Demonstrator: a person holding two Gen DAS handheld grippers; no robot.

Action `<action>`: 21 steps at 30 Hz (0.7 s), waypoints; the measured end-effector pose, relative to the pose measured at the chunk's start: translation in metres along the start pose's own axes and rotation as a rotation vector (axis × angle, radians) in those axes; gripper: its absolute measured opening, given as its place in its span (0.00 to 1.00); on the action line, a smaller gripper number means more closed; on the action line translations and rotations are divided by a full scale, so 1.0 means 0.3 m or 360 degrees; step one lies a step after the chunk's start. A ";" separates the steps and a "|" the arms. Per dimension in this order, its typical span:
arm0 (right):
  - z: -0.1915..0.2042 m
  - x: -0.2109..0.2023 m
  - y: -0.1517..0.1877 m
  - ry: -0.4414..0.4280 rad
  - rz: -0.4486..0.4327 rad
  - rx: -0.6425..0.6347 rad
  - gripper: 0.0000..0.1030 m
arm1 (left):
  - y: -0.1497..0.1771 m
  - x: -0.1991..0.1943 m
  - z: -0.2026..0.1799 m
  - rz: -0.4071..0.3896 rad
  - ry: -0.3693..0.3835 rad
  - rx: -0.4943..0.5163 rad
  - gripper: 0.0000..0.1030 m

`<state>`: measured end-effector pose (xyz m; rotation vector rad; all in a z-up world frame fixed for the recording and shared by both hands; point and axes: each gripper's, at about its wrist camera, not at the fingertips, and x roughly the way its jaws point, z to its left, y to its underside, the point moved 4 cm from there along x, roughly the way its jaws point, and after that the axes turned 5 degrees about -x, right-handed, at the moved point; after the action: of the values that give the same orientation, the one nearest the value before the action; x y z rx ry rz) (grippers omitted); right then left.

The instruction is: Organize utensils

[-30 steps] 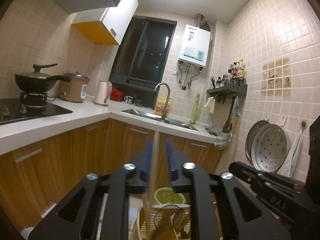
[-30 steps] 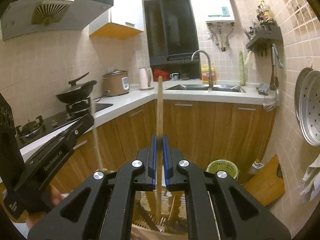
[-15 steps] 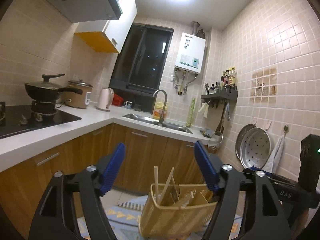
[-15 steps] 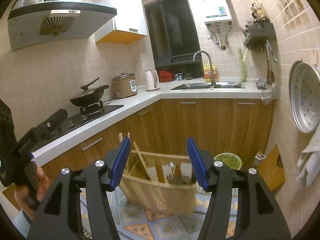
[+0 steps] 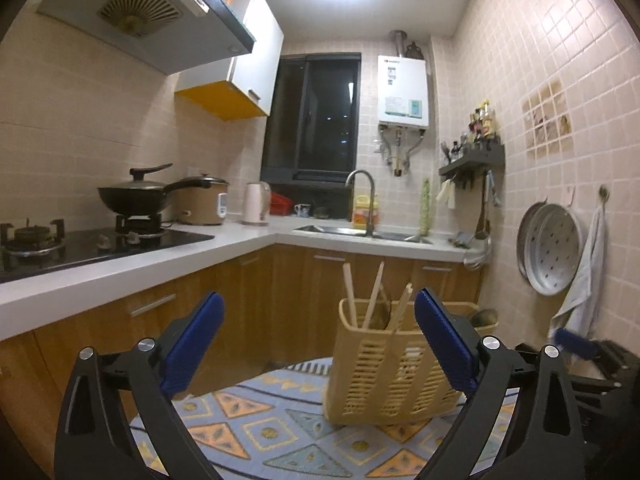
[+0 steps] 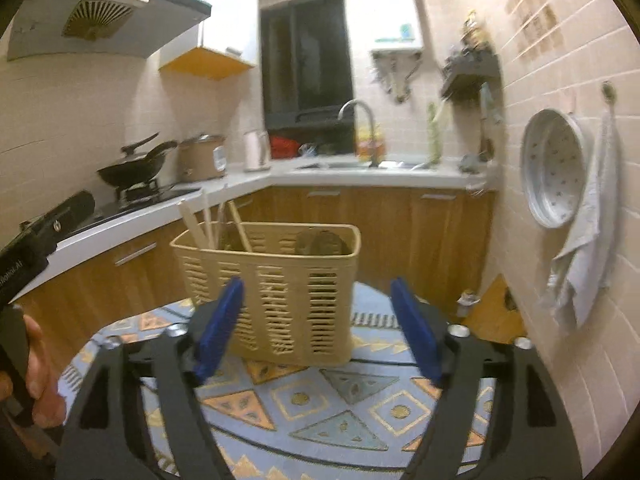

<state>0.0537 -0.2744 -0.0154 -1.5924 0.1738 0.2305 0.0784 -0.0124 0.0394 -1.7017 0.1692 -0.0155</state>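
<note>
Beige slatted utensil basket point(image 6: 276, 288) stands mid-frame on the patterned cloth point(image 6: 320, 404) with wooden chopsticks point(image 5: 374, 294) leaning in its left end, while left gripper point(image 5: 320, 344) and right gripper point(image 6: 316, 332), jaws just spread wide, hold nothing.

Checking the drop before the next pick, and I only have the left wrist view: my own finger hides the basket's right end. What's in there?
Observer: The basket holds a dark rounded item at its right end; I cannot tell what.
Operator: Is the right gripper free?
Observer: Yes: the right gripper is open, its jaws have just been opening, nothing held.
Operator: Floor by the right wall?
Observer: A wooden board leans there, low against the tiles.
</note>
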 end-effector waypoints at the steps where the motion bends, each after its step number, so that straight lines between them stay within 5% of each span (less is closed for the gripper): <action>1: 0.002 -0.003 0.008 0.0040 -0.0025 -0.0012 0.78 | 0.009 0.007 -0.001 0.0006 -0.0008 0.0008 0.91; 10: -0.011 0.023 0.064 0.0166 -0.0038 -0.0038 0.79 | 0.111 0.044 0.009 0.0065 -0.0041 0.0041 0.92; 21: -0.022 0.065 0.112 0.0090 0.0058 0.0018 0.79 | 0.165 0.065 0.019 0.0113 -0.0152 0.0140 0.92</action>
<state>0.0644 -0.2817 -0.0527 -1.5866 0.2478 0.2125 0.0931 -0.0155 -0.0119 -1.6042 0.1549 0.1095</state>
